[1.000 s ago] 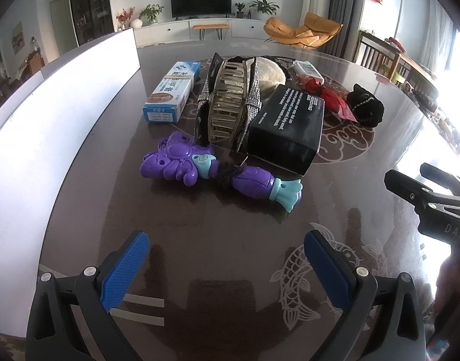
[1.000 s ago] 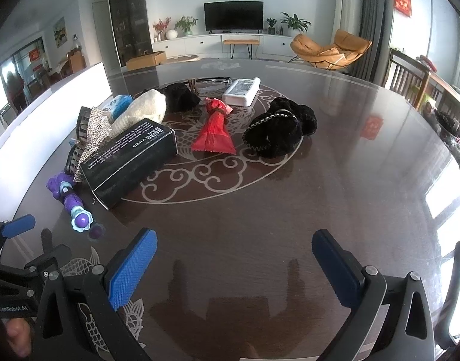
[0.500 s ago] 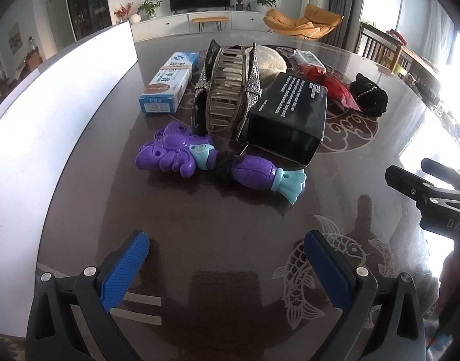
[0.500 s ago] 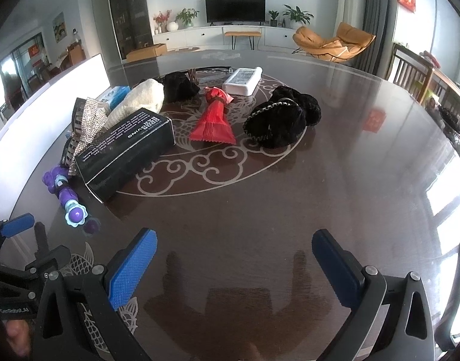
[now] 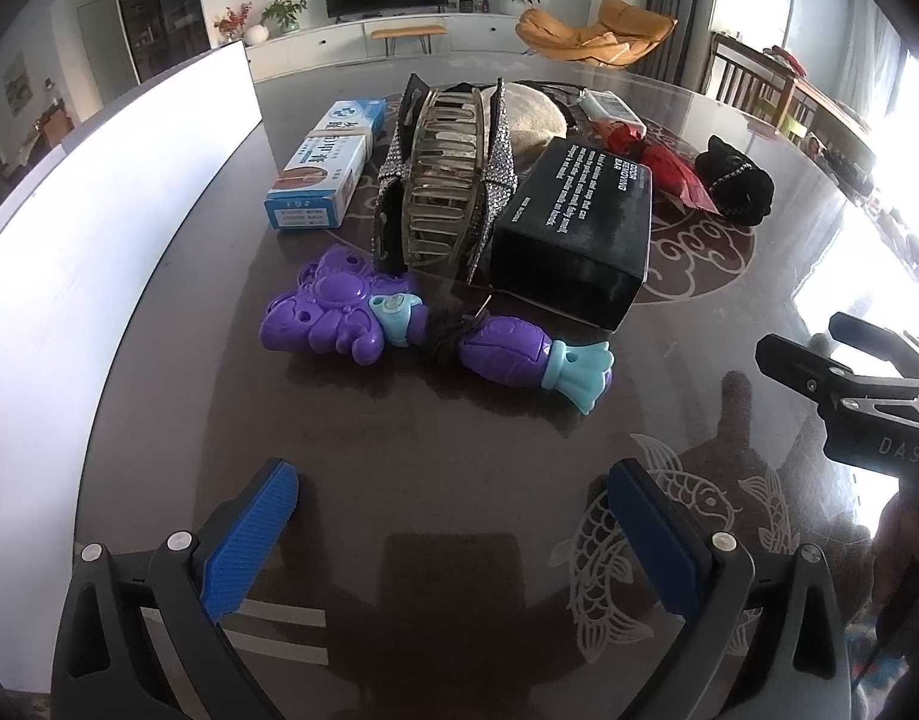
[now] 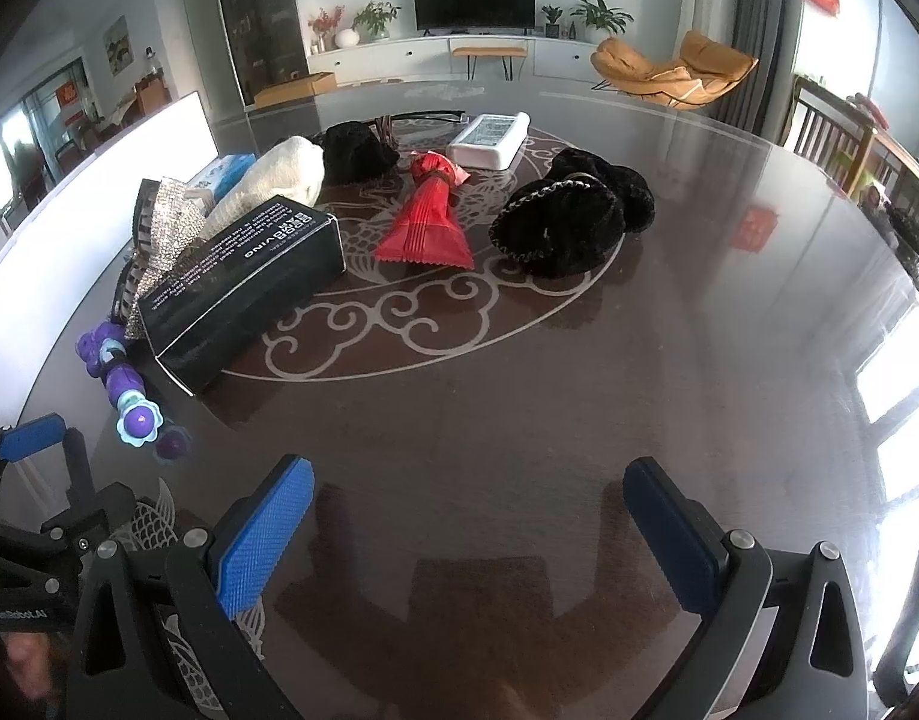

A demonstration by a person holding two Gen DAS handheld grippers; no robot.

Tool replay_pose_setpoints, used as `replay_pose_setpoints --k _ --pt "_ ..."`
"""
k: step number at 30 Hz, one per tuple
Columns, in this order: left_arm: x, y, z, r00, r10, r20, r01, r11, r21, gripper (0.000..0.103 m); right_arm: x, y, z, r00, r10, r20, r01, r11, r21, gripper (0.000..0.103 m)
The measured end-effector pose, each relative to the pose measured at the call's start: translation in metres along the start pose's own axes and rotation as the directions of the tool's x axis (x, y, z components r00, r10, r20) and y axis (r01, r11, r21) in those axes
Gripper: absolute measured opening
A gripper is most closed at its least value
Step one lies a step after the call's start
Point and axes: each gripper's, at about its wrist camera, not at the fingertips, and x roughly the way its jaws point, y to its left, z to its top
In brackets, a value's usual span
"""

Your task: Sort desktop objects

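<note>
The desktop objects lie clustered on the dark glossy table [image 5: 459, 480], none of them in any container. Nearest the left gripper [image 5: 453, 516] is a purple plastic toy [image 5: 333, 318] with a turquoise flared end, smooth and moulded, lying flat just in front of a large hair claw [image 5: 444, 180] whose metal teeth are edged with glittering rhinestone strips. Touching the claw's right side is a matte black box [image 5: 579, 228] with white lettering, and to the claw's left sits a long blue-and-white carton [image 5: 327, 168]. From the right wrist view, a cream woolly bundle [image 6: 273, 180] lies behind the black box, with a black fuzzy item [image 6: 354, 150] beyond it; a pleated red wrapper [image 6: 426, 222] fans out on the table's pale scrollwork inlay, a white rectangular device [image 6: 486, 141] rests farther back, and a black furry scrunchie [image 6: 570, 219] with a braided trim lies well to the right. A white panel [image 5: 99, 210] stands along the table's left edge. The left gripper's blue ribbed pads are wide apart and hold nothing; the right gripper [image 6: 468, 531] likewise stands spread and empty above bare tabletop. Compared with a second ago, the left wrist view shows the objects slightly closer, while their arrangement is unchanged.
</note>
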Motion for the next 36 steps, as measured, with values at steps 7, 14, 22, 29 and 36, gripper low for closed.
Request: replay_pose_setpoints --k 7,14,22,29,36 --pt "0.001 0.001 0.003 1.0 -0.01 -0.007 0.01 1.0 0.015 0.103 0.005 0.002 0.002 1.0 -0.009 -0.007 0.009 1.0 -0.01 0.103" --pt "0.003 0.001 0.006 1.0 -0.018 -0.008 0.018 0.999 0.027 0.103 0.007 0.004 0.002 1.0 -0.022 -0.01 0.022 1.0 -0.022 0.103" --pt "0.006 0.0 0.01 1.0 -0.021 0.001 0.021 0.999 0.031 0.103 0.008 0.003 0.004 1.0 -0.022 -0.01 0.022 1.0 -0.022 0.103" --pt "0.009 0.001 0.014 1.0 -0.021 -0.001 0.022 0.999 0.033 0.103 0.008 0.003 0.004 1.0 -0.022 -0.009 0.022 1.0 -0.021 0.103" --pt "0.017 0.003 0.028 1.0 -0.029 -0.004 0.029 0.999 0.045 0.103 0.008 0.003 0.003 1.0 -0.022 -0.009 0.021 1.0 -0.021 0.103"
